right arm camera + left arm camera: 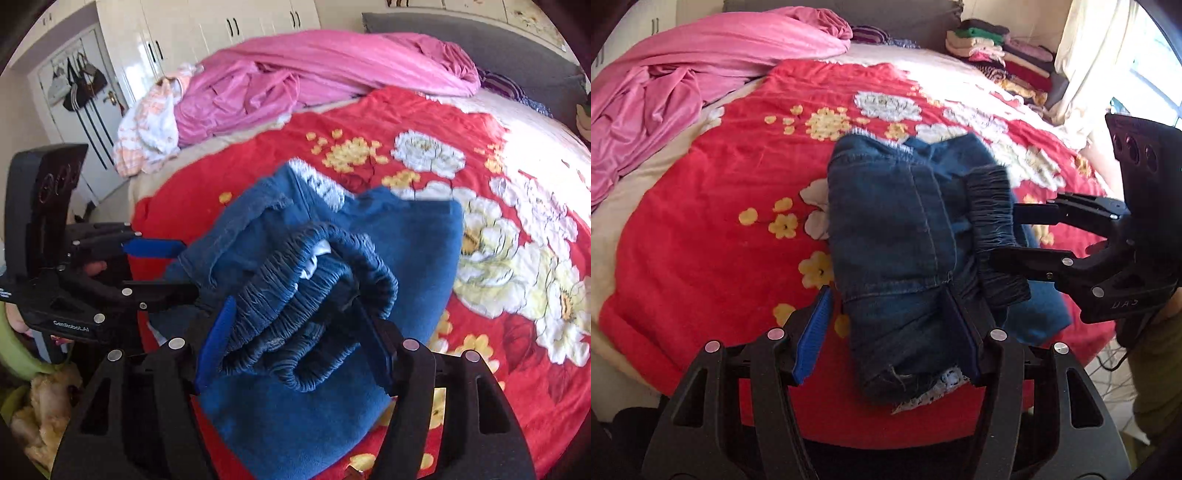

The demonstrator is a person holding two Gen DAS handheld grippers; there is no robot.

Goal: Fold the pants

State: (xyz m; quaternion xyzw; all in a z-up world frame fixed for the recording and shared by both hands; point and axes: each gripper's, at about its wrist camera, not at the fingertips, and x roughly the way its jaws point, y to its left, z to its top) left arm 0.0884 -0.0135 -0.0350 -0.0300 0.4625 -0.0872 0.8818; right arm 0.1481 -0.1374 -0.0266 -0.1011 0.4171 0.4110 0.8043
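Right wrist | left hand-held gripper (pixel 159 267) reads "GenRobot.AI" | pants (pixel 314 280) folded

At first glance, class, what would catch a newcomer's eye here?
The folded blue jeans sit mid-frame, with the left gripper around their near end and the right gripper around the ruched elastic waistband. Beneath lies a bright red floral blanket; a crumpled pink sheet is heaped beyond.
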